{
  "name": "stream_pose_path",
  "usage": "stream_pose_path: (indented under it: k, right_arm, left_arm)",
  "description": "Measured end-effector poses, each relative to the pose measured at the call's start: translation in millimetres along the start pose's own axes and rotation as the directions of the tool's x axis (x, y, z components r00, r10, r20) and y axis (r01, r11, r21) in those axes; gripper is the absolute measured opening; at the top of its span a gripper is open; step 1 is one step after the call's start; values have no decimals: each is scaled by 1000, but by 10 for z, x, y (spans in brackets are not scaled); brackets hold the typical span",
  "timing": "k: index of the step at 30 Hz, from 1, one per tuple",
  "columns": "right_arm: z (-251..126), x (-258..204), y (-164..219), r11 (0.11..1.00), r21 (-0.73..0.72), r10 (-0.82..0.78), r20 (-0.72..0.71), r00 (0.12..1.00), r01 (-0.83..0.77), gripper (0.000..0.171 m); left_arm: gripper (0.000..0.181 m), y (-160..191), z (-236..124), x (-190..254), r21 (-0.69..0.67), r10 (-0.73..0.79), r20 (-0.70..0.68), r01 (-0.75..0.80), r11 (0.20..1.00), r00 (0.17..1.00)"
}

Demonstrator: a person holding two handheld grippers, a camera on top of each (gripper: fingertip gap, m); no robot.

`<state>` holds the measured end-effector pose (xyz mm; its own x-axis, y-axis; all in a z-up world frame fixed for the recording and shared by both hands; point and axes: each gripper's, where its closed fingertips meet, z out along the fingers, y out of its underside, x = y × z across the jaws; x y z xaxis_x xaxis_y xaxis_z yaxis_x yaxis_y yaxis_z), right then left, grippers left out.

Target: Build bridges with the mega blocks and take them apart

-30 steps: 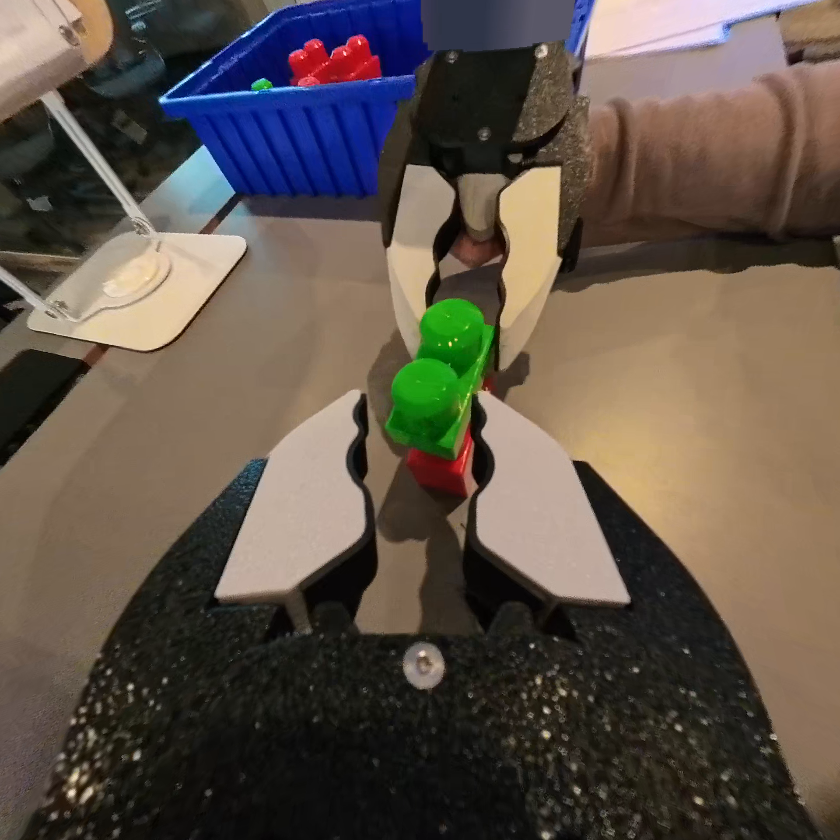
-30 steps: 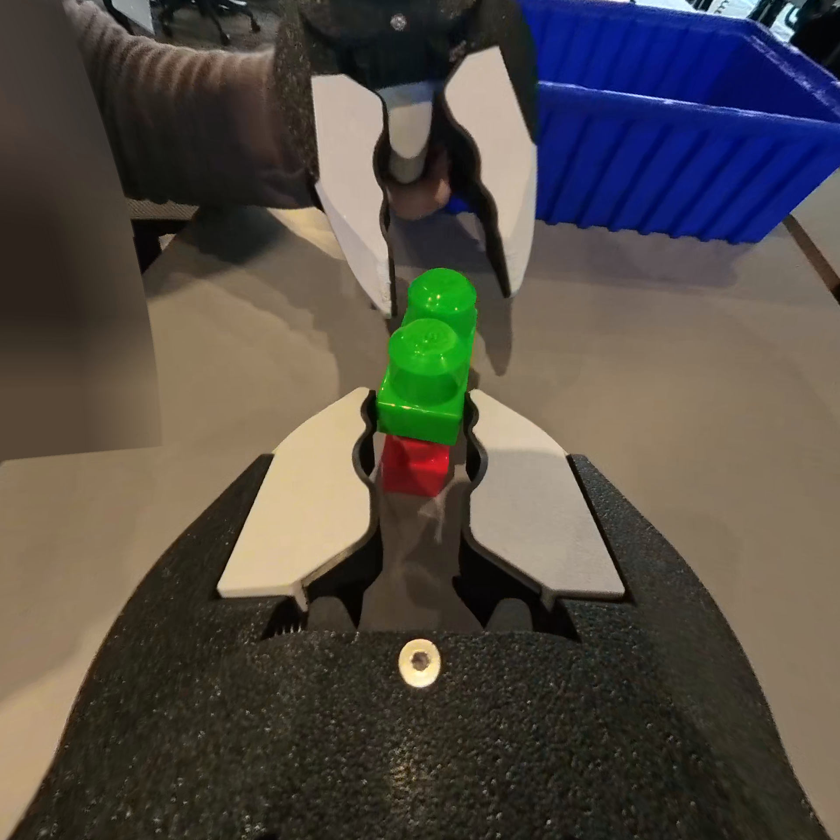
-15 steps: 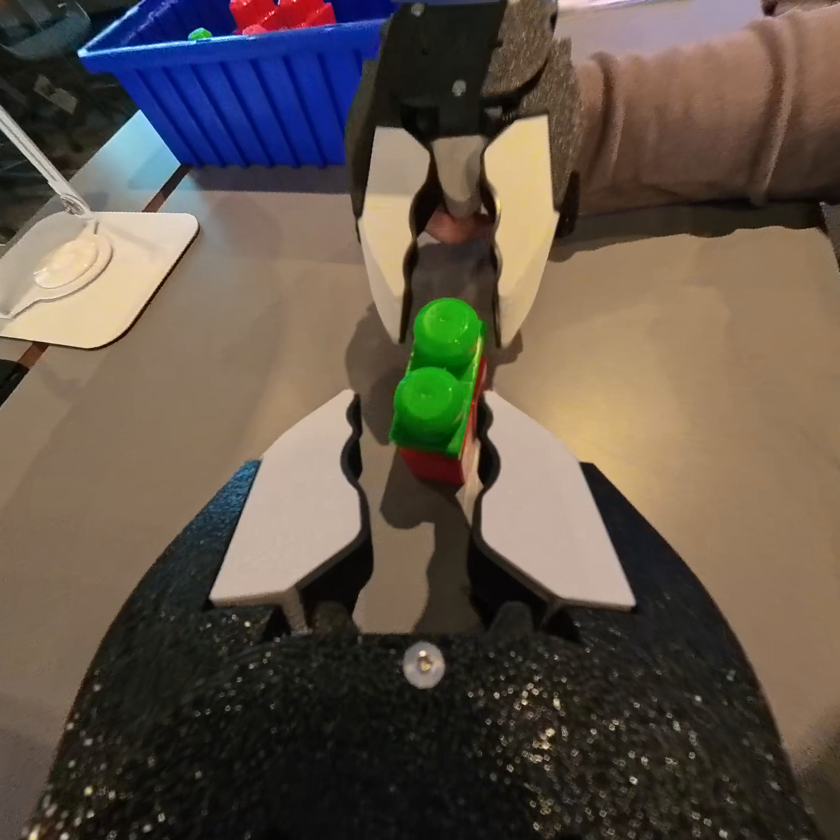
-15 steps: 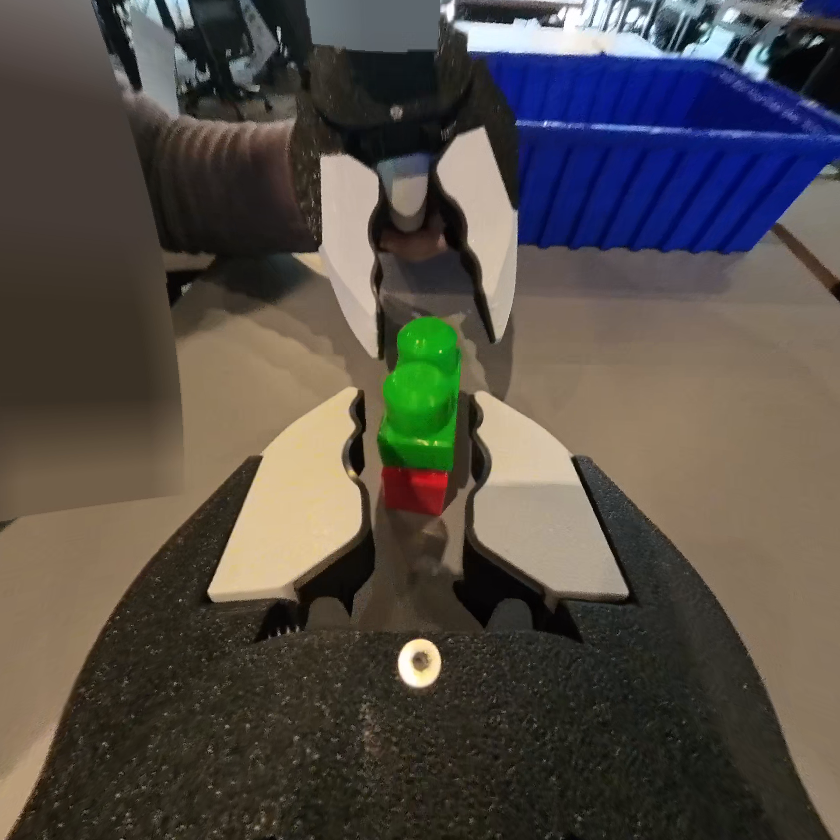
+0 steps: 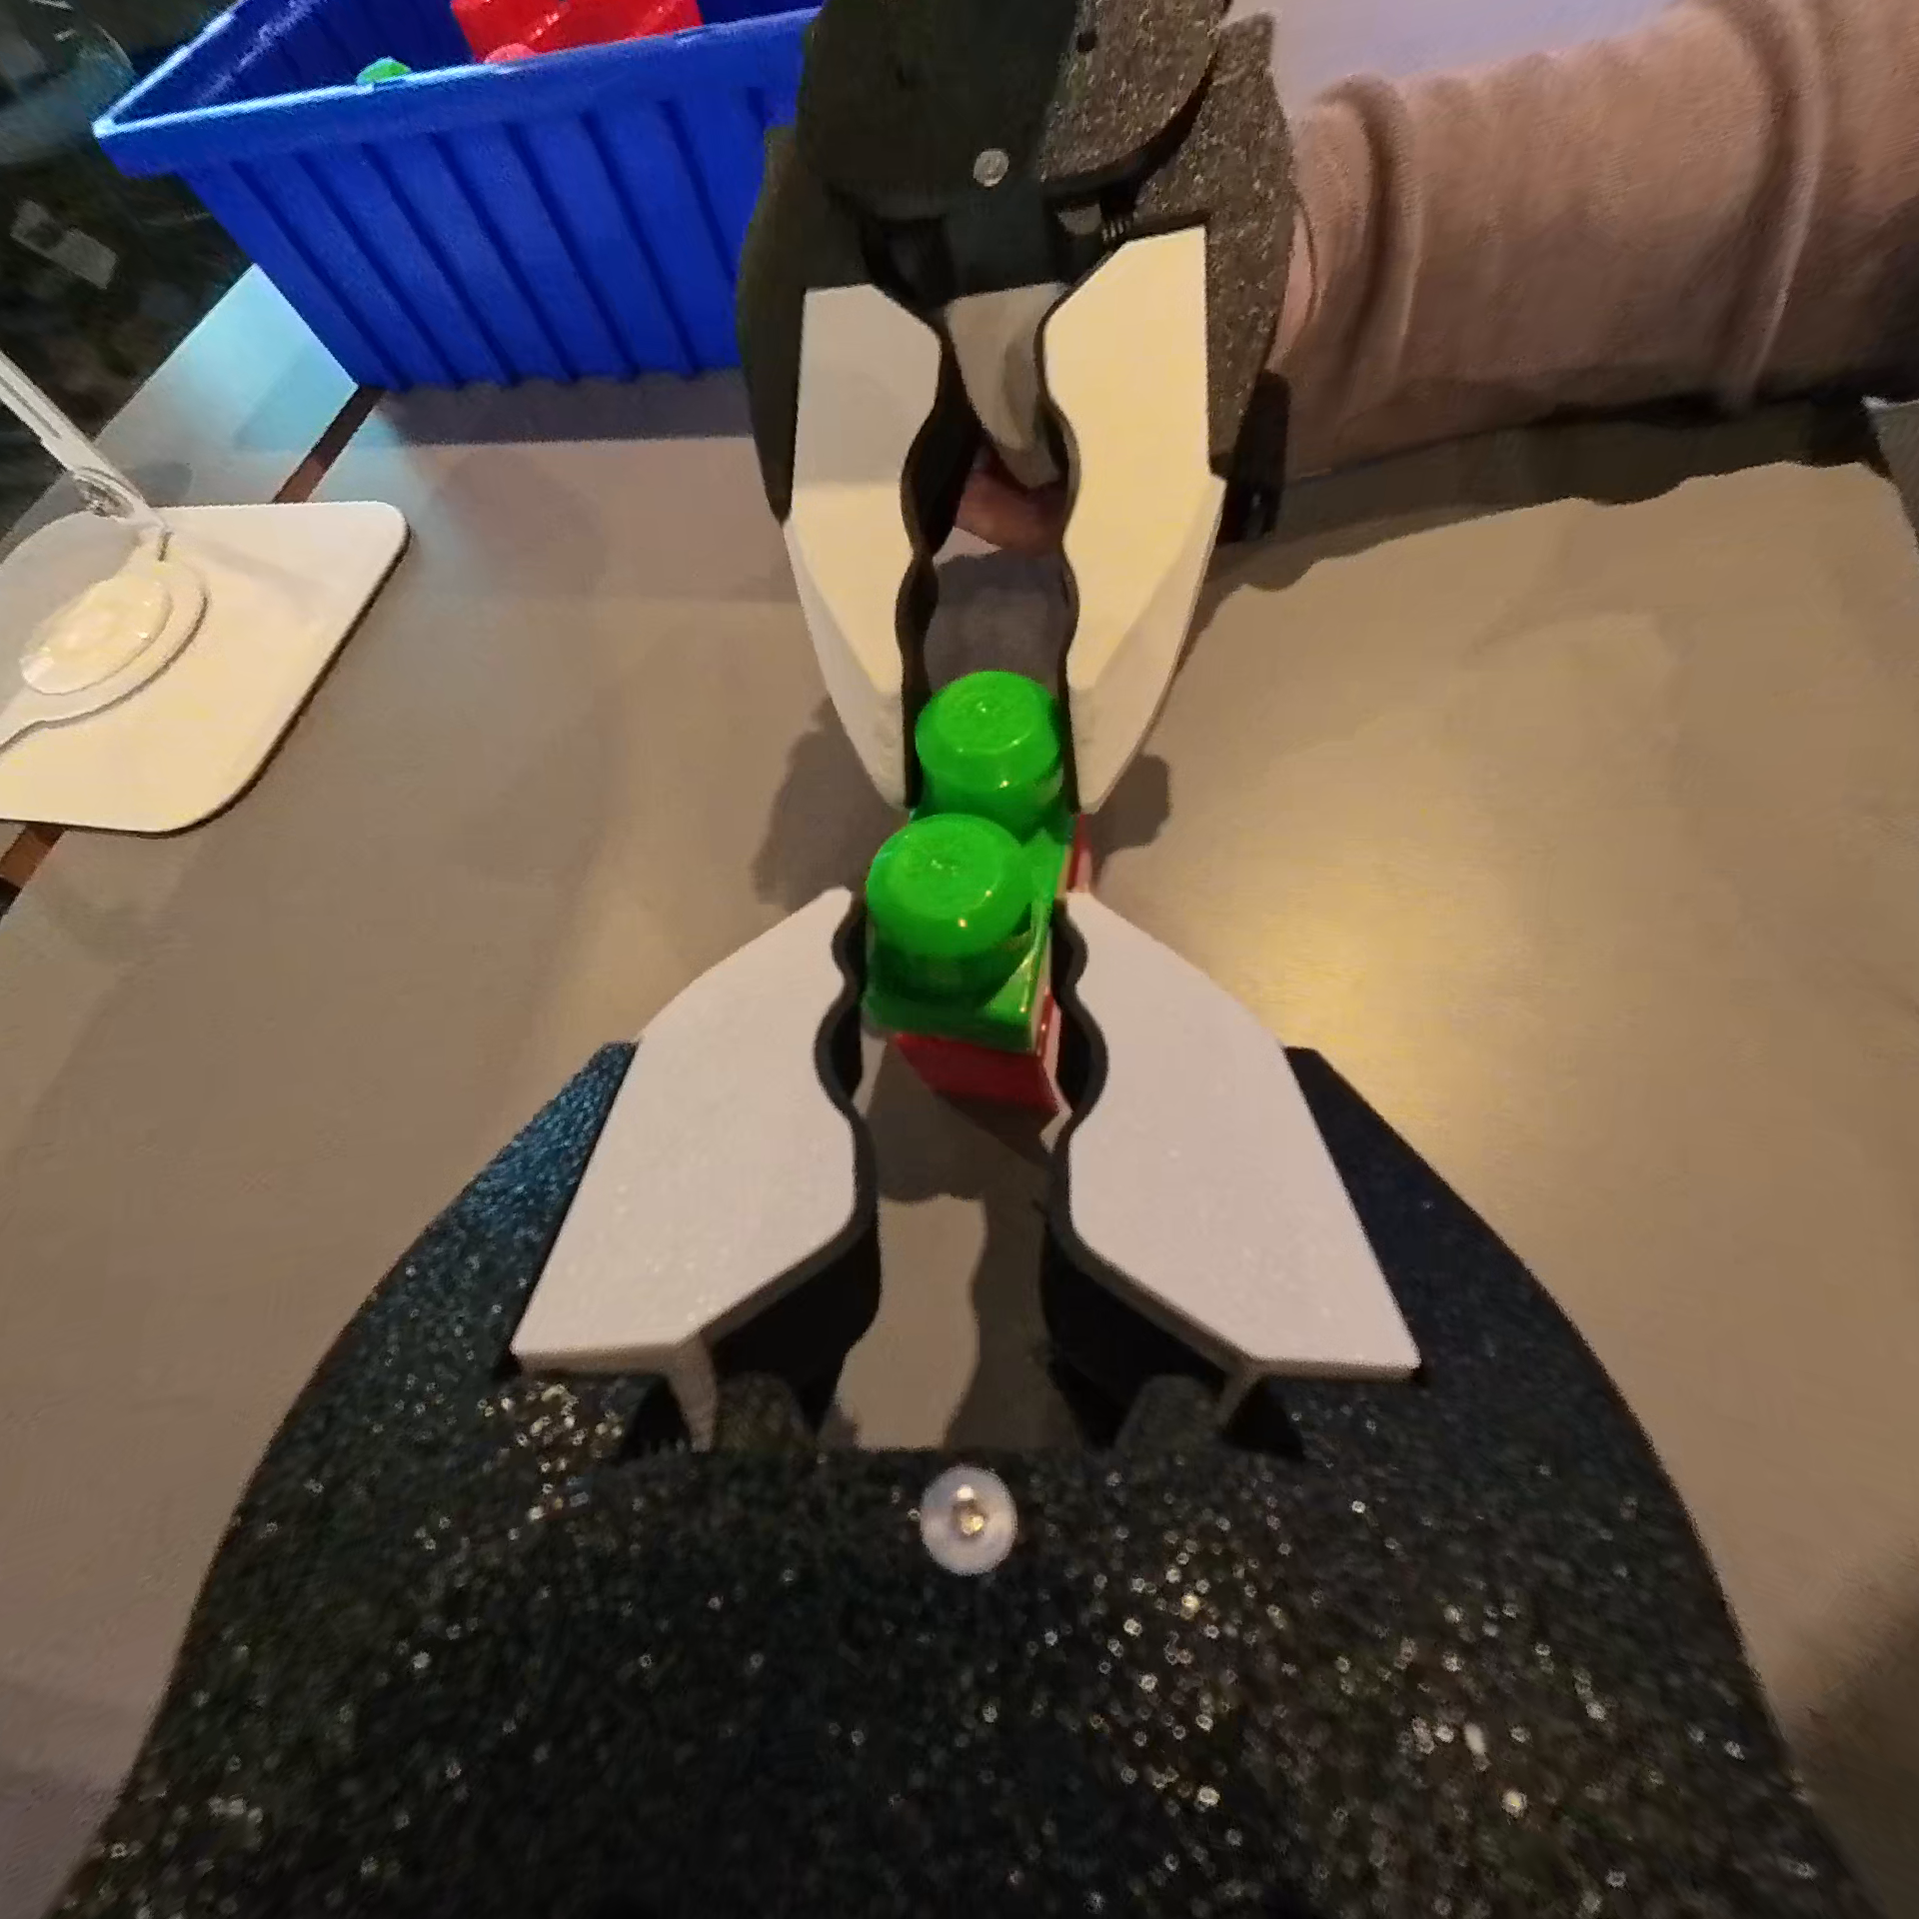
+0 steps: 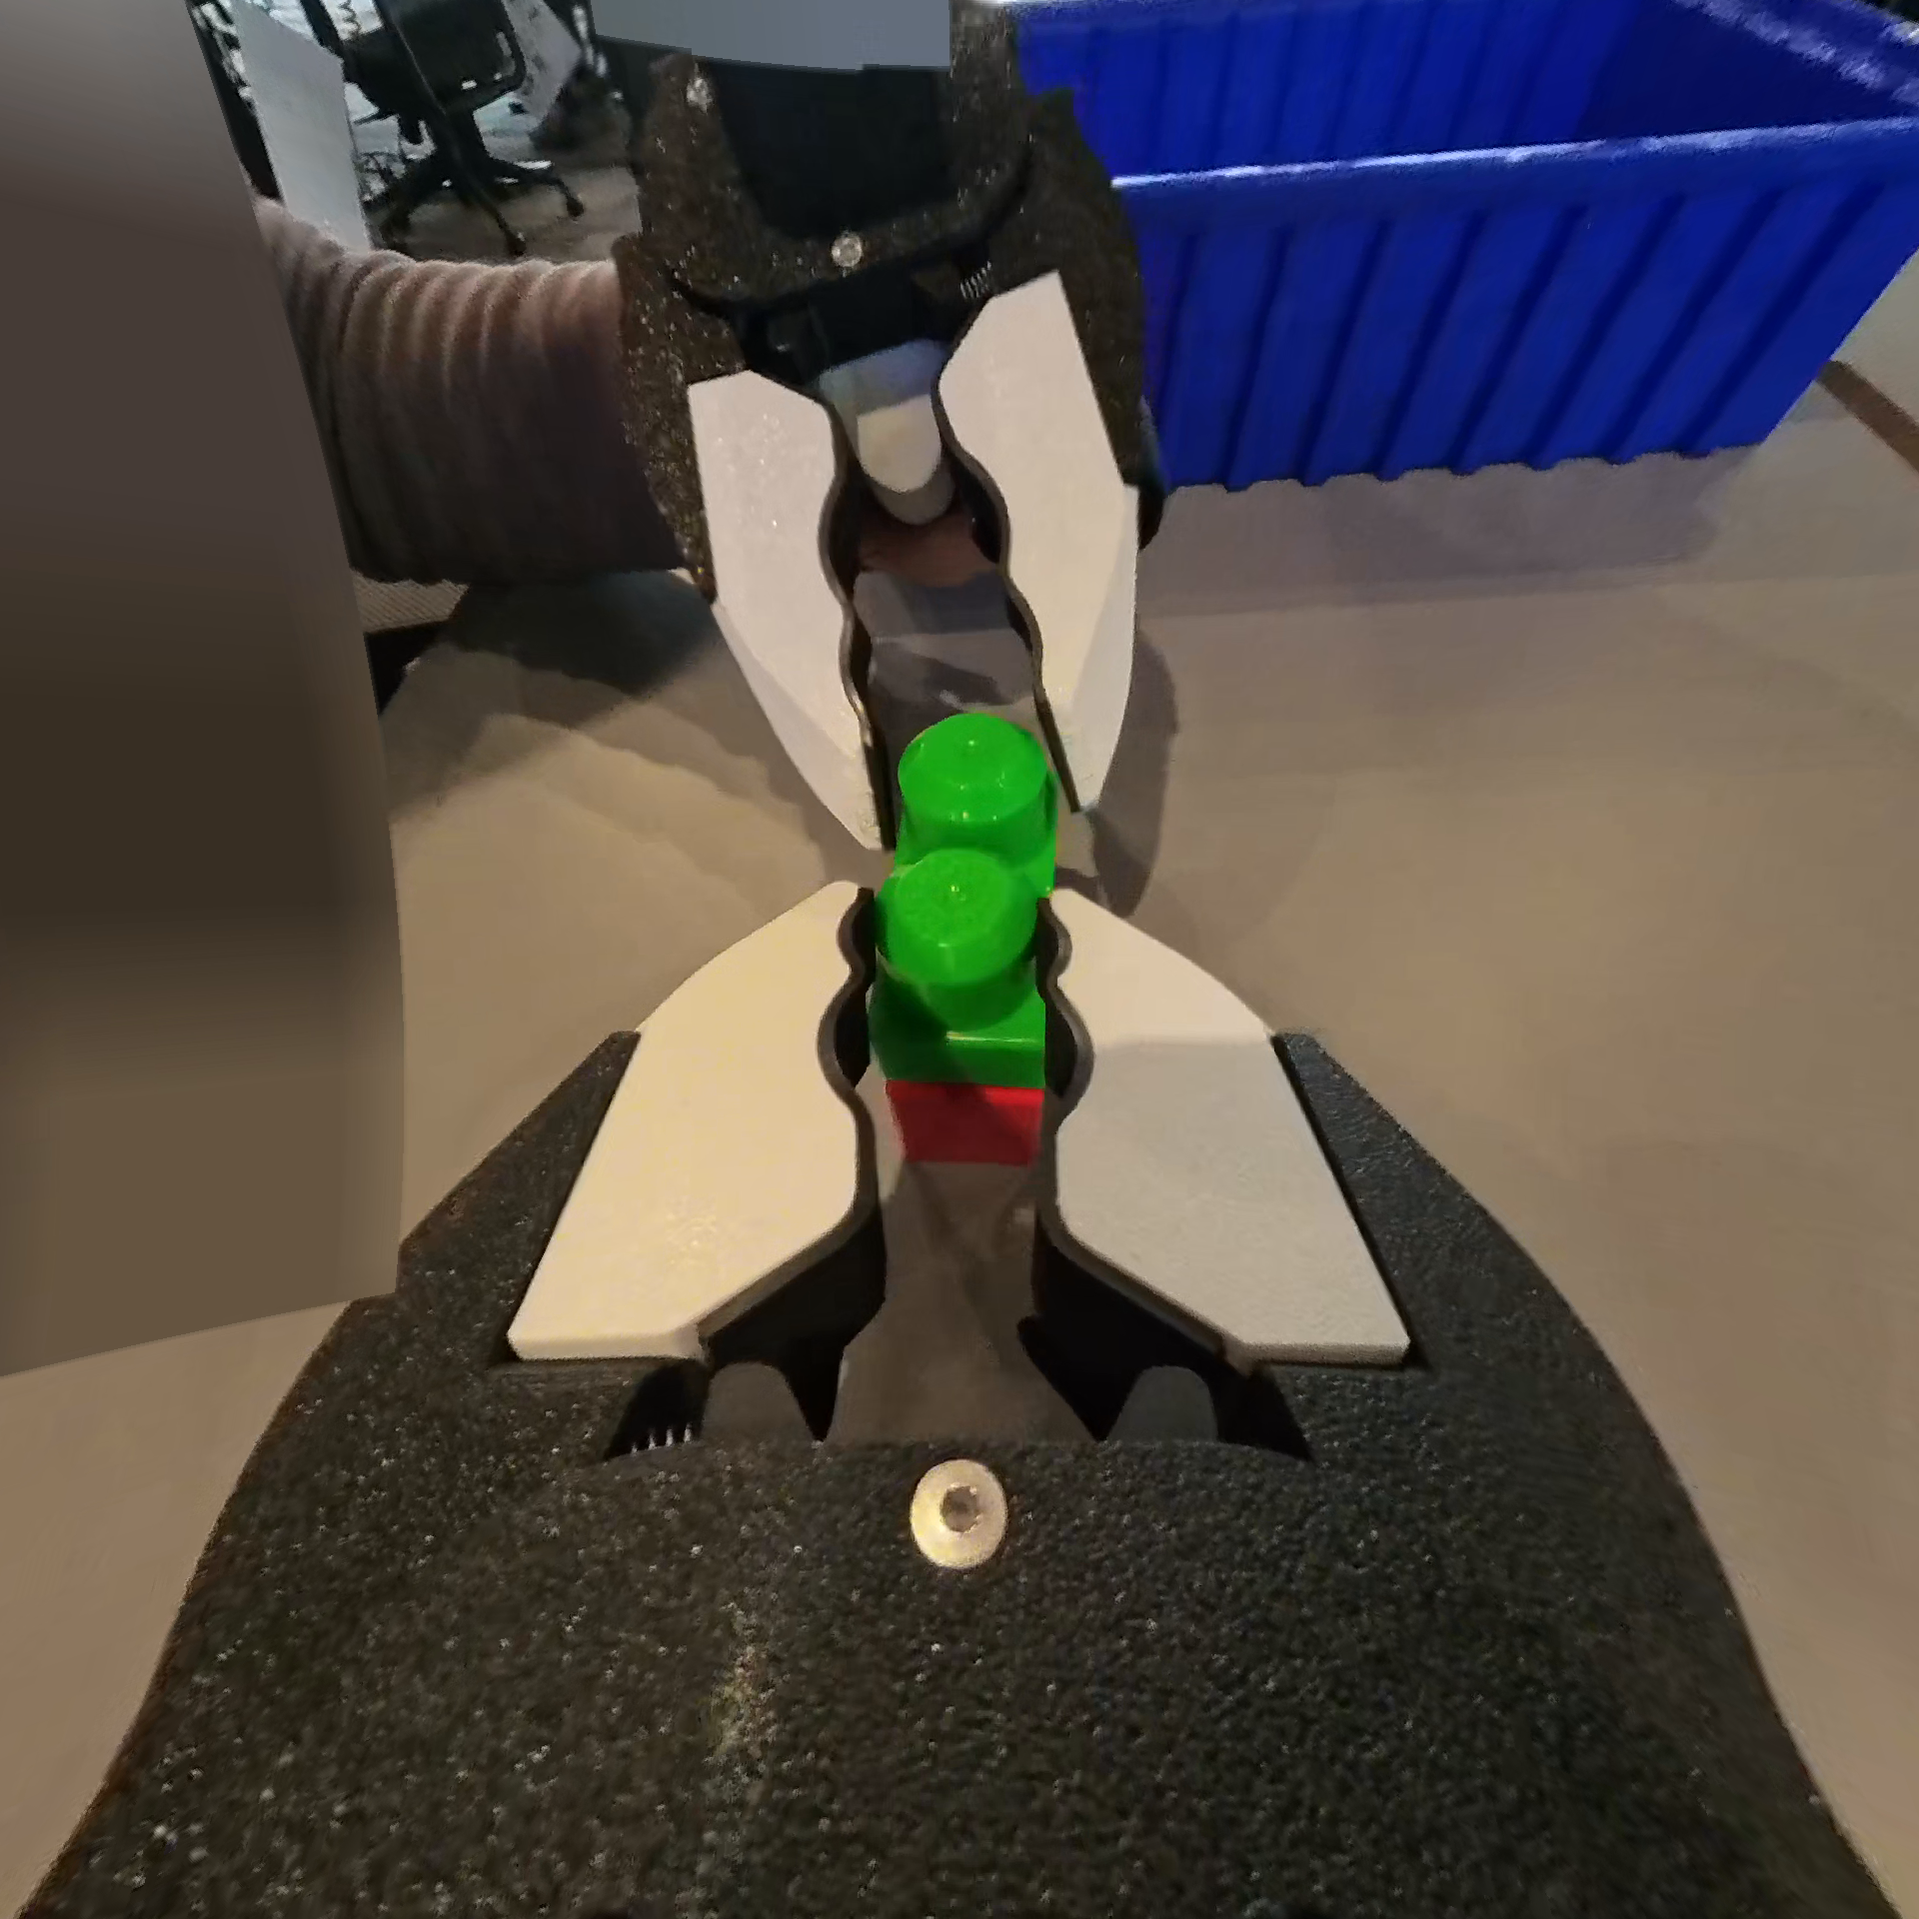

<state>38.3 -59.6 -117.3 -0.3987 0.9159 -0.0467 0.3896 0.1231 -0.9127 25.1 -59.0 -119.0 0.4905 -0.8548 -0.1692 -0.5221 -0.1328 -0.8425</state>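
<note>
1. Left wrist view: green block [image 5: 961,935], two round studs, glossy, sits on a red block [image 5: 987,1075] on the grey counter [image 5: 1506,935]. The green block sits skewed to the left on the red one; a strip of red shows along its right side.
2. Left gripper [image 5: 961,961] fingers narrow, clamped on the near end of the green block. Right gripper [image 5: 992,768] comes in from opposite, its fingers pinching the far stud end.
3. Only here: blue bin [image 5: 498,260] shows contents, red blocks [image 5: 582,16] and a bit of green. White stand base [image 5: 208,665] at far left near the counter edge. Pinkish sleeve [image 5: 1558,239] behind right gripper.
4. Right wrist view: same stack end-on, green block [image 6: 961,971] over red block [image 6: 966,1119]; red face square and flat.
5. Right gripper [image 6: 955,971] fingers narrow, gripping near end of the green block; left gripper [image 6: 971,800] grips the far end.
6. Only here: office chairs [image 6: 457,114] beyond the counter. Blue bin [image 6: 1506,312] at upper right, inside hidden.
7. Room: counter bare either side of the stack; bin well apart from it.
</note>
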Motion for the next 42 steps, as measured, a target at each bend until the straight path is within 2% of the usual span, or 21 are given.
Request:
stream_pose_path:
  k: [3,5,12,21,33,37,38,39,40,42]
  right_arm:
    - [0,-7,10,1000,-18,19,42,999,-18,29]
    - [-1,-6,17,999,-40,29,60,998,-27,30]
    - [6,-1,49,989,-141,58,108,992,-42,29]
    - [15,-4,88,961,-276,2,84,996,21,29]
    - [28,-12,79,984,-179,-15,14,1000,17,29]
    - [32,-46,57,991,-78,-114,-40,993,110,31]
    - [33,-56,45,993,-41,-112,-57,992,110,41]
    - [35,-46,35,997,-10,-81,-76,994,80,60]
    - [31,-26,53,999,-6,-50,-89,995,50,69]
    - [14,-3,111,999,-18,-31,-99,995,30,65]
  left_arm:
    - [36,-71,-13,27,33,1,-32,0,999,999]
    - [29,-72,-13,-6,25,-11,-32,12,1000,999]
    - [28,-44,-9,-6,37,-102,-64,105,994,993]
    - [28,9,-2,10,26,-68,-39,69,997,997]
    - [28,4,3,20,58,-56,-15,56,997,998]
    - [28,-24,-1,55,73,-7,35,4,997,999]
    - [29,-33,-6,57,73,17,80,-23,997,997]
    - [32,-32,-20,51,66,37,118,-45,997,992]
    - [39,-10,-37,56,48,45,126,-51,998,991]
    - [47,82,-62,47,3,5,106,-5,1000,994]
